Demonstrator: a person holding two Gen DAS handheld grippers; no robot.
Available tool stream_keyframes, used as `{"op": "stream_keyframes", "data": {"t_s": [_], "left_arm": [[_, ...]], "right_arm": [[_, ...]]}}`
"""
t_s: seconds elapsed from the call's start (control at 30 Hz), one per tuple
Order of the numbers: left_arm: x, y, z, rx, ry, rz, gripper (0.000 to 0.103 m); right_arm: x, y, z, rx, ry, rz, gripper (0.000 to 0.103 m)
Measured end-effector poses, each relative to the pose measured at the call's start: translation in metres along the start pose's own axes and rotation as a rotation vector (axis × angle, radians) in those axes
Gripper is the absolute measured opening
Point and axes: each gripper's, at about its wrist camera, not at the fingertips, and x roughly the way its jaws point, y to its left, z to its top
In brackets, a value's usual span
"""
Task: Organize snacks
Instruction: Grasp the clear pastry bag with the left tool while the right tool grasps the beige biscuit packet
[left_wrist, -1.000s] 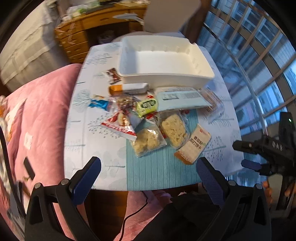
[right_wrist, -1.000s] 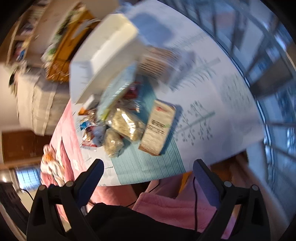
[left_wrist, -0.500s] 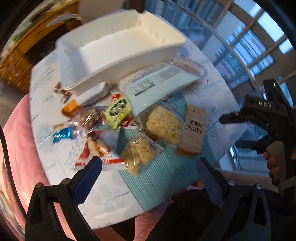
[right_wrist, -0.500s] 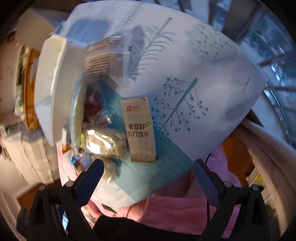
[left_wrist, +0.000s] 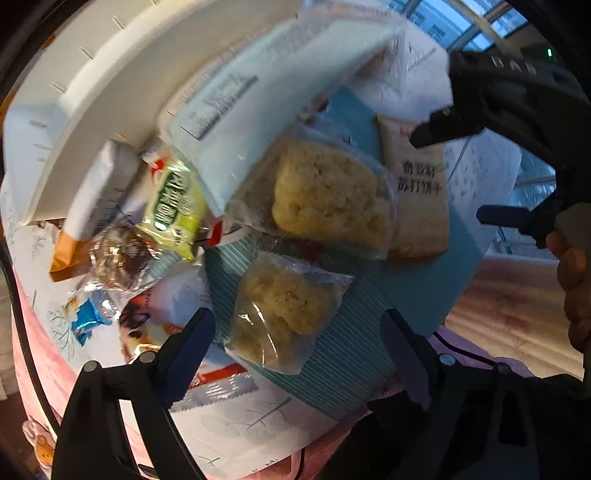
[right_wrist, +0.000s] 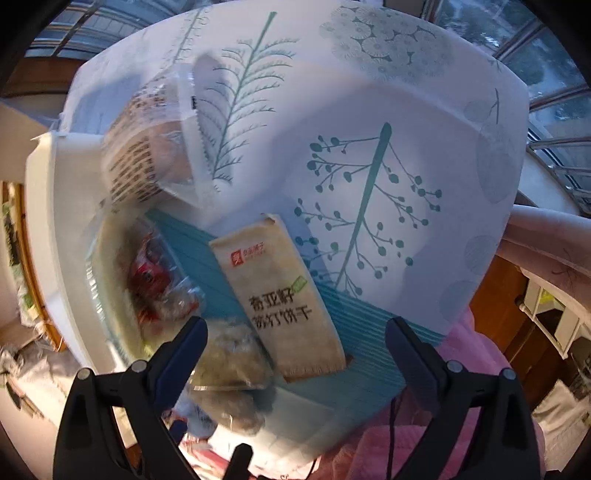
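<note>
While the left gripper hangs over the clear-bagged rice cake with jaws spread, having just been closing, nothing is pinched. The right gripper is also spread, above the beige cracker packet. Snacks lie heaped on the counter beside the white bin.

On the desk, a white plastic bin sits at the far side, with the snack pile just before it — a long pale-blue packet against its wall. Nearer lie two clear-wrapped rice-crisp blocks on a teal striped mat; a beige cracker packet lies beside them on the right.
</note>
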Motion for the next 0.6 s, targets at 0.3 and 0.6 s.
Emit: {"op": "stream_keyframes", "data": {"t_s": [0.3,0.6], "left_arm": [[0.031,-0.003,0.009,-0.015,0.073,-0.018,0.081],[0.047,0.007,0.025,-0.036,0.098,-0.016,0.068]], "right_arm": [[0.027,0.023,0.003,-0.025,-0.034,-0.108,0.097],[0.042,0.069,-0.003,-0.104,-0.067,-0.228,0.085]]}}
